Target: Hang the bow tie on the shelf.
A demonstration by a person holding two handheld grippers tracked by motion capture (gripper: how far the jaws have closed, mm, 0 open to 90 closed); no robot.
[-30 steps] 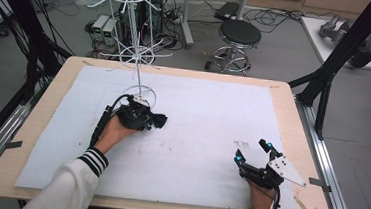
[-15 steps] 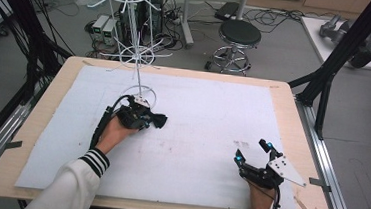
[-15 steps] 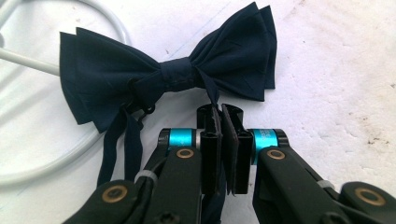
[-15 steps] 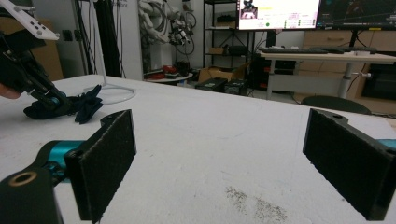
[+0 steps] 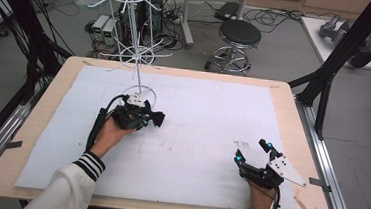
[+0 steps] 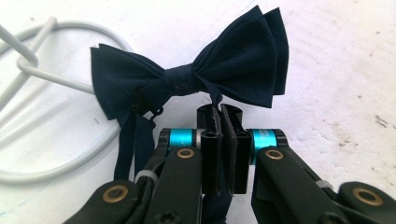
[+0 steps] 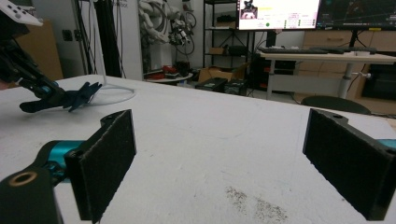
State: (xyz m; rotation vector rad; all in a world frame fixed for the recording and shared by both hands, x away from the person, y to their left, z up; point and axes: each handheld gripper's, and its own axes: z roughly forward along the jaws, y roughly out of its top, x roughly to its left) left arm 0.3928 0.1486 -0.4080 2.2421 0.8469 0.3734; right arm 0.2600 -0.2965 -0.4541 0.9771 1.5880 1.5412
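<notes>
Left tongs (image 6: 218,122) have just closed, clamped on the strap of the bow tie (image 6: 189,77); its long axis lies crosswise just beyond them, beside the wire stand's base ring (image 6: 70,39). Right tongs (image 7: 219,163) gape open, well apart.

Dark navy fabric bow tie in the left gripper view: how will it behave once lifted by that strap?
The dark navy fabric bow tie is probably light and floppy: thin layered cloth. Held by its narrow strap in the left gripper, it would likely dangle and swing.

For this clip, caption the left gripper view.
Left gripper shut on the navy bow tie's strap beside a white wire stand base.
</notes>
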